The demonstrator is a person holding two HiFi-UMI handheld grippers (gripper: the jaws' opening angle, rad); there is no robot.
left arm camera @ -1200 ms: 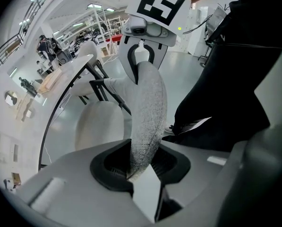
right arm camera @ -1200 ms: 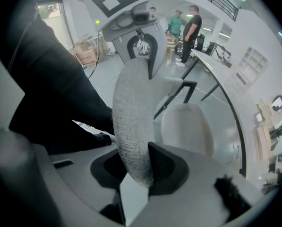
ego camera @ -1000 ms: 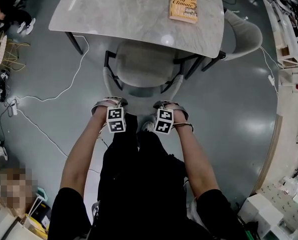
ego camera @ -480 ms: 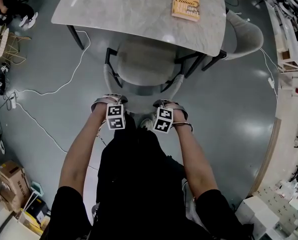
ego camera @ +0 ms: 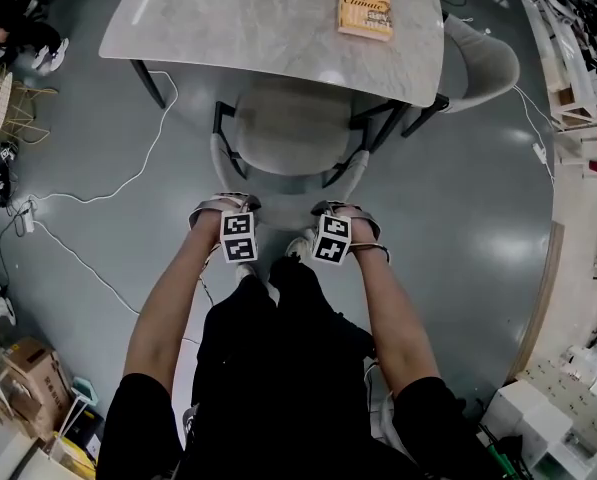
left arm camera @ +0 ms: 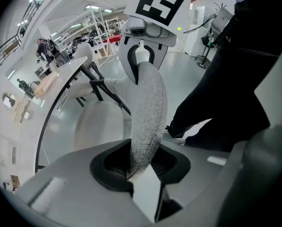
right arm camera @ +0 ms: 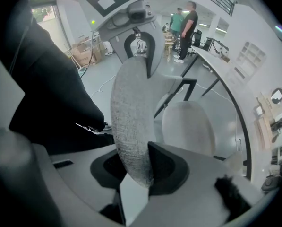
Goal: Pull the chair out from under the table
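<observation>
Barely any movement since second ago: chair (ego camera: 288, 133) seat partly under marble table (ego camera: 228, 18). Left gripper (left arm camera: 141, 169), right gripper (right arm camera: 136, 174) both clamped on padded backrest rim (right arm camera: 129, 112). Risk: uneven pull, rim slips out, chair twists

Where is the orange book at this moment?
In the head view, the orange book lies on the grey table, near its right end, beyond the chair.
</observation>
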